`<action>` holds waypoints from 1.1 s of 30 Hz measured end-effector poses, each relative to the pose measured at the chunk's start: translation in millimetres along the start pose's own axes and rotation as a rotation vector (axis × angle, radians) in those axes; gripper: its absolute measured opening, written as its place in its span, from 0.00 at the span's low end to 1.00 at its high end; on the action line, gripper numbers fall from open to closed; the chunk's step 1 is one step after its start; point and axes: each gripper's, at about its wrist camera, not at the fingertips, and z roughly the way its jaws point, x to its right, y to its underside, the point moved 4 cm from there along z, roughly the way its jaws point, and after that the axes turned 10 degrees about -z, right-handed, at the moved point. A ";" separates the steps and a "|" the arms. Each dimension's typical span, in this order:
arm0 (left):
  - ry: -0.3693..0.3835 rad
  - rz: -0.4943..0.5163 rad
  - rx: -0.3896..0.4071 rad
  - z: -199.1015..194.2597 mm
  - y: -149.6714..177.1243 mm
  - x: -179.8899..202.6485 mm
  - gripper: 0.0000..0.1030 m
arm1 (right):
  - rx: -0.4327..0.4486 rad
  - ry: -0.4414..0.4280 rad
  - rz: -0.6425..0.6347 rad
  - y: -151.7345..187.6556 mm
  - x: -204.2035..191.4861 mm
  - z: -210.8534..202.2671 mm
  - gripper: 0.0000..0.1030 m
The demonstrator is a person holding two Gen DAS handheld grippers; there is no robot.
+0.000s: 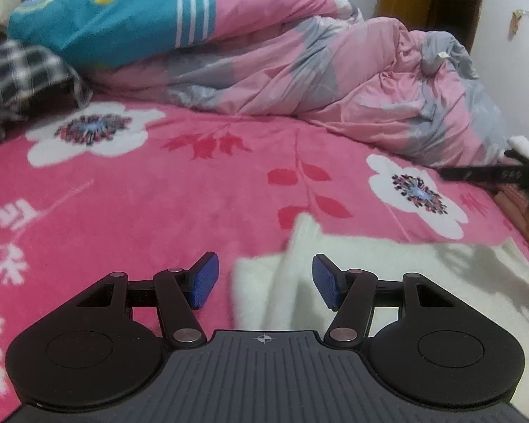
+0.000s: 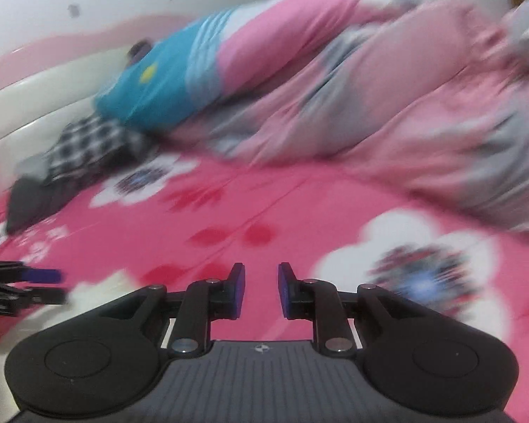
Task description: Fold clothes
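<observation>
You are over a big pink blanket (image 1: 158, 190) with white flowers and red leaves on it. It covers the bed and fills most of both views.

At the back of the bed lies a lumpy pink and grey quilt (image 1: 335, 81), all bunched up. On top of its left part rests a blue pillow (image 1: 105, 17) with white stripes and a yellow dot. Just beside the pillow, at the left edge, sits a black and white checked cloth (image 1: 21, 70).

The thing to fold is a fluffy white garment (image 1: 388, 282). It lies flat on the pink blanket, close to you and to the right in the left wrist view. A raised fold of it runs up between your left fingers. In the right wrist view only a small white bit shows at the low left, and it is blurry.

Your left gripper (image 1: 264, 280) is spread wide and holds nothing. The white garment is right under it.

Your right gripper (image 2: 261, 290) has a small gap between its blue pads (image 2: 238, 292) and holds nothing. Only pink blanket shows in the gap.
</observation>
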 end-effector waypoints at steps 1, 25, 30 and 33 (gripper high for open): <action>0.008 0.016 0.004 -1.5 -2.7 6.9 0.57 | 0.010 0.017 -0.020 0.4 5.9 -12.0 0.21; 0.045 0.213 -0.152 69.8 27.6 91.5 0.57 | -0.141 0.002 -0.735 70.2 -92.9 3.8 0.02; 0.035 0.222 -0.135 67.4 21.4 95.9 0.57 | -0.130 0.071 -0.740 68.7 -94.6 5.9 0.02; 0.015 0.249 -0.126 70.4 20.3 100.5 0.57 | -0.125 0.113 -0.745 68.6 -95.5 7.9 0.02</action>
